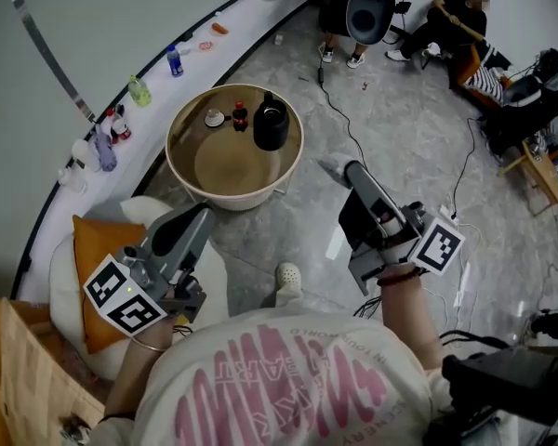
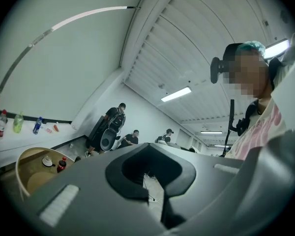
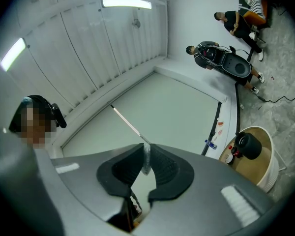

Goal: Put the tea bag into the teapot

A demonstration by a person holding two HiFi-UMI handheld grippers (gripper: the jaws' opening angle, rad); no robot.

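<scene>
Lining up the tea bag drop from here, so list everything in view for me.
round cream table with brown top: one, on the floor ahead.
black teapot: one, right side of that table.
small red-capped dark bottle: one, left of the teapot.
small white dish: one, left of that bottle.
plastic bottles: several, blue, green, others, on the white wall ledge.
orange cushion: one, on the white seat, lower left.
people: at least three, mostly dark clothes, far right.
black cables: some, across the grey floor.
thin pale tea bag: one, pinched in the right tool.
left tool: grey, lower left, nothing between its jaws.
right tool: grey, lower right, shut on the tea bag.
</scene>
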